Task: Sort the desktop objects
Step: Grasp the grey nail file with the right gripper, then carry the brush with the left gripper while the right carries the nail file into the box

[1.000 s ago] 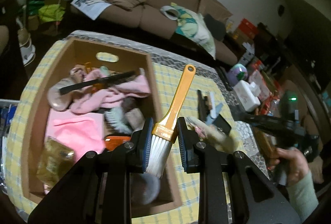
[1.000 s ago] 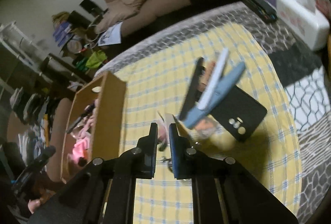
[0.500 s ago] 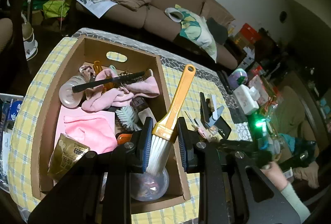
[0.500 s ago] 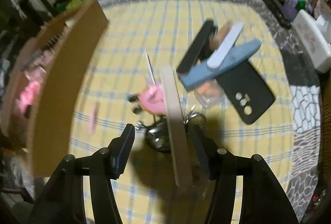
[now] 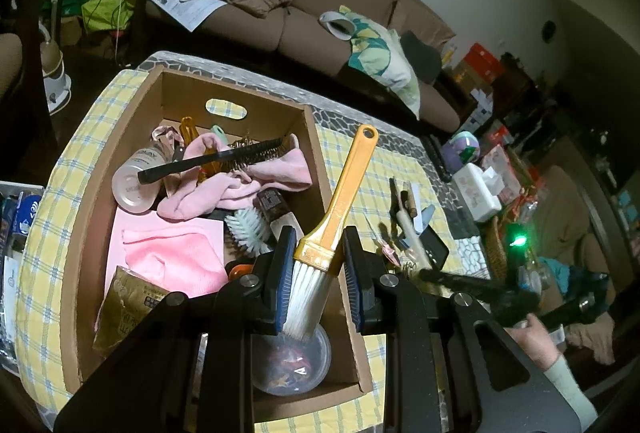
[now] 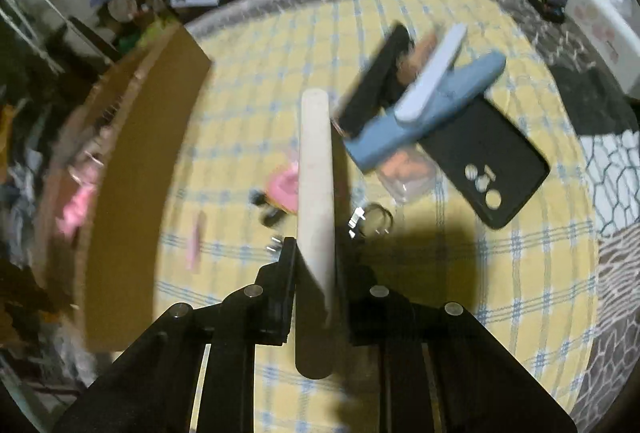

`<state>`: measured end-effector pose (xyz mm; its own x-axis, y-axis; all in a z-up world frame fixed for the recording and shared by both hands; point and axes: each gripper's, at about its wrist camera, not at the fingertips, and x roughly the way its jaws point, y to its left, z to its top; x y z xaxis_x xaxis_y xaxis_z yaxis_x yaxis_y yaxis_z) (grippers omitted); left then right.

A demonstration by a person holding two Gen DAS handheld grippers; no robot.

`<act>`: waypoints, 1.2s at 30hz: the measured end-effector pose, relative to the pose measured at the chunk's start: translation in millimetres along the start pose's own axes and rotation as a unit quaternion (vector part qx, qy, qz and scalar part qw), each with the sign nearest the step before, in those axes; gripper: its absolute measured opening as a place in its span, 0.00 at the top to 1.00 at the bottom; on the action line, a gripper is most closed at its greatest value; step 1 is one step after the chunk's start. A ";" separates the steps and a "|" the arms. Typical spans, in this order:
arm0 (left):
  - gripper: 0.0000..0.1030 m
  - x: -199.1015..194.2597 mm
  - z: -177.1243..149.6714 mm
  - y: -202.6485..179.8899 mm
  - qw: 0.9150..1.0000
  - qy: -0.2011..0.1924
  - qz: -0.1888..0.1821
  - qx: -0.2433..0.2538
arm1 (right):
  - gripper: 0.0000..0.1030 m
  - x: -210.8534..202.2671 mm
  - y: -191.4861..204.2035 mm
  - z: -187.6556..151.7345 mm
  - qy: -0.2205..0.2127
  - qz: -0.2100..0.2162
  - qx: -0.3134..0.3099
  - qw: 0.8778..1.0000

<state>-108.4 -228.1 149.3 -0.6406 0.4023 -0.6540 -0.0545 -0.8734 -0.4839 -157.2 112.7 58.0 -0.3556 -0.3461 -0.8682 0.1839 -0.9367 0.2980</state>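
Observation:
My left gripper [image 5: 318,265] is shut on an orange-handled brush [image 5: 334,217] with white bristles, held above the right wall of a cardboard box [image 5: 320,169] full of items. My right gripper [image 6: 316,261] is shut on a long beige nail file [image 6: 316,185], held above the yellow checked tablecloth [image 6: 248,81]. Blue and white files [image 6: 432,109], a black file [image 6: 372,81] and a black phone case [image 6: 496,169] lie further ahead. The right gripper also shows in the left wrist view [image 5: 424,275].
The box holds pink cloths [image 5: 176,253], a black comb [image 5: 208,163], a white bottle [image 5: 134,183], a clear tub [image 5: 296,357]. A pink charm with keyring [image 6: 282,189] lies under the file. A white tissue box [image 6: 600,25] stands at the table's right edge. A sofa [image 5: 304,13] lies beyond.
My right gripper opened, then shut on the beige file and lifted it off the table. My left gripper rose a little with the brush over the box.

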 end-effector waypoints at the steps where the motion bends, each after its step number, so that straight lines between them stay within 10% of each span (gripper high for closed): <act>1: 0.79 -0.7 0.1 1.7 1.000 0.001 0.001 -0.001 | 0.83 -11.1 5.7 2.6 -0.010 0.008 -0.004 1.000; 9: 0.79 18.5 25.8 27.5 0.997 0.024 0.066 -0.012 | 0.83 -52.7 109.3 49.8 -0.066 0.086 -0.054 0.993; 22: 0.79 77.8 47.7 74.3 0.988 0.059 0.138 -0.041 | 0.82 75.2 201.5 90.4 0.001 0.133 -0.011 0.991; 28: 0.52 63.5 42.2 80.7 0.988 0.047 0.135 -0.052 | 0.60 77.0 211.2 79.1 0.005 0.123 -0.042 0.991; 36: 0.46 32.3 31.0 67.0 0.990 0.037 0.131 -0.040 | 0.41 30.0 211.9 68.6 -0.025 0.084 -0.084 0.993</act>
<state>-156.5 -282.1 113.8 -0.5662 0.1860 -0.8030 0.1696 -0.9271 -0.3343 -191.7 -99.8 122.3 -0.3510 -0.5030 -0.7898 0.3925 -0.8448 0.3636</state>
